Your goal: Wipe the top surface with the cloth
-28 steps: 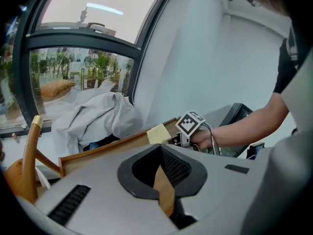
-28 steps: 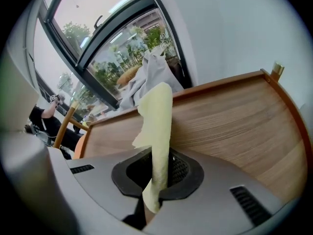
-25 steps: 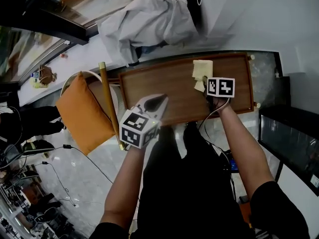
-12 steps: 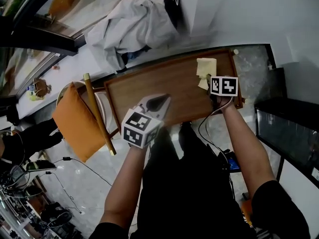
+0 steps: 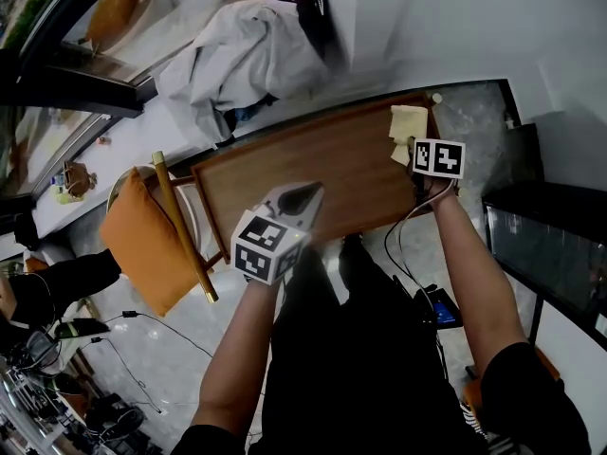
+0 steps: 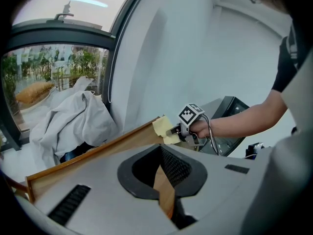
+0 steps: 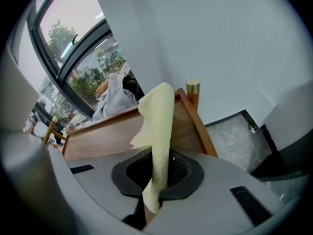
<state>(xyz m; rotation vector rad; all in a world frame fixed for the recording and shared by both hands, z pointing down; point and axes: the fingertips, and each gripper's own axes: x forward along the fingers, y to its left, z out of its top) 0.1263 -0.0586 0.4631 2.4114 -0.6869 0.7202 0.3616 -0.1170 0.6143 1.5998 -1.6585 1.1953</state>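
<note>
1. Pale yellow, the soft square cloth [image 5: 408, 126] hangs pinched in the right gripper [image 5: 414, 156]. Its free part lies on the brown wooden table top [image 5: 313, 173] by the far right corner.
2. In the right gripper view the cloth [image 7: 159, 131] stands up as a folded strip between the right gripper [image 7: 154, 180] jaws, which are clamped on its lower end. Behind it are the table's raised right rail and a brass-capped corner post [image 7: 192, 88].
3. Compared with a second ago, the cloth and the right gripper have moved along the table towards its right end. The cloth was well in from the right rail then and is now close beside it.
4. The left gripper [image 5: 302, 197] stays above the table's near edge, left of the middle, about where it was before.
5. In the left gripper view its jaws [image 6: 164, 180] meet at the tips and hold nothing. Only a sliver of the wooden top shows through the slit.
6. That view also shows the cloth [image 6: 164, 129] at the table's right end, with the right gripper's marker cube just beside it.
7. A crumpled white fabric heap [image 5: 242, 60] lies beyond the table's far edge, and an orange cushion [image 5: 142, 245] sits off its left end.
</note>
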